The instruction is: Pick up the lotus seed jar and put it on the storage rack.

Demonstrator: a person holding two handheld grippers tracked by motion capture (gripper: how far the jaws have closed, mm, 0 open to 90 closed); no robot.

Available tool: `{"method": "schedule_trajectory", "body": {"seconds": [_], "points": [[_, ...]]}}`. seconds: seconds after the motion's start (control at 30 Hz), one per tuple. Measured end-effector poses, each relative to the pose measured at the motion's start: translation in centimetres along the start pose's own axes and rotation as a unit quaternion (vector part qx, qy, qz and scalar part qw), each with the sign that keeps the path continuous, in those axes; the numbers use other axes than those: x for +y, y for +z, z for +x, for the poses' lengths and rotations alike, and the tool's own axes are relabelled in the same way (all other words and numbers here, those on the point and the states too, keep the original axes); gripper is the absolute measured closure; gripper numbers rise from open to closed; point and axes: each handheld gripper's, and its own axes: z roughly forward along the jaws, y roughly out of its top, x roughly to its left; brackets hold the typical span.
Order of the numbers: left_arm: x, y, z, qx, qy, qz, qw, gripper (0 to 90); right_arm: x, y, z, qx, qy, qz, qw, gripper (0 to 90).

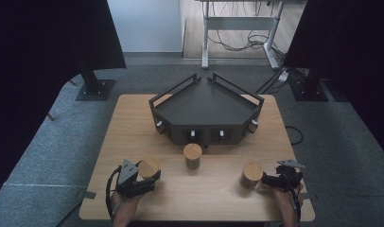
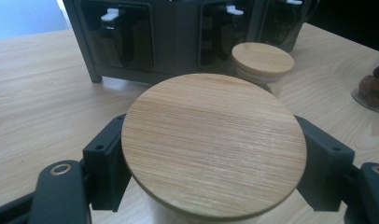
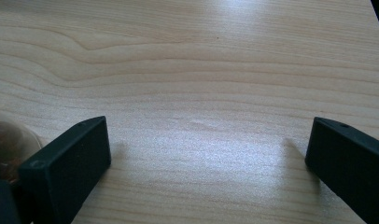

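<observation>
1. The left gripper point(image 1: 144, 178) stands near the front left corner of the worktop point(image 1: 133, 123). Its jaws are closed on the sides of a jar with a wooden lid point(image 1: 148, 167); in the left gripper view the lid point(image 2: 214, 143) spans the whole gap and a jaw bears on the jar at each side.
2. The right gripper point(image 1: 270, 180) rests near the front right corner. Its jaws stand wide apart with bare worktop point(image 3: 201, 70) between them, holding nothing. A second jar point(image 1: 252, 175) stands just beside it, toward the middle of the worktop.
3. A third jar point(image 1: 192, 155) stands mid-worktop, in front of the dark angled rack point(image 1: 206, 111) at the back centre.
4. Step in hand, as judged: carry the gripped jar toward the rack. Keep the jar upright and the grip steady, since the lid may only sit loose on the glass. Lift clear of the worktop before moving across, and pass beside the third jar point(image 2: 263, 59), not over it.
5. The high view gives the layout of all three jars and the rack's flat top tray. The left gripper view adds the open bays in the rack front point(image 2: 131, 39) with white tabs, and dark contents in the second jar point(image 2: 372, 86) at the frame edge. The right gripper view confirms the empty gap.
</observation>
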Motion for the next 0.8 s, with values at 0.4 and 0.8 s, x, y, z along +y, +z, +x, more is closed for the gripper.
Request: {"method": "schedule_trajectory", "body": {"seconds": [0.4, 0.8], "points": [[1.8, 0.6, 1.1, 0.006, -0.011, -0.007, 0.9999, 24.1, 0.0, 0.0, 0.0, 0.001, 0.0, 0.0, 1.0, 0.0], [3.2, 0.8, 1.8, 0.015, -0.017, -0.011, 0.9997, 24.1, 0.0, 0.0, 0.0, 0.001, -0.001, 0.0, 1.0, 0.0]]}}
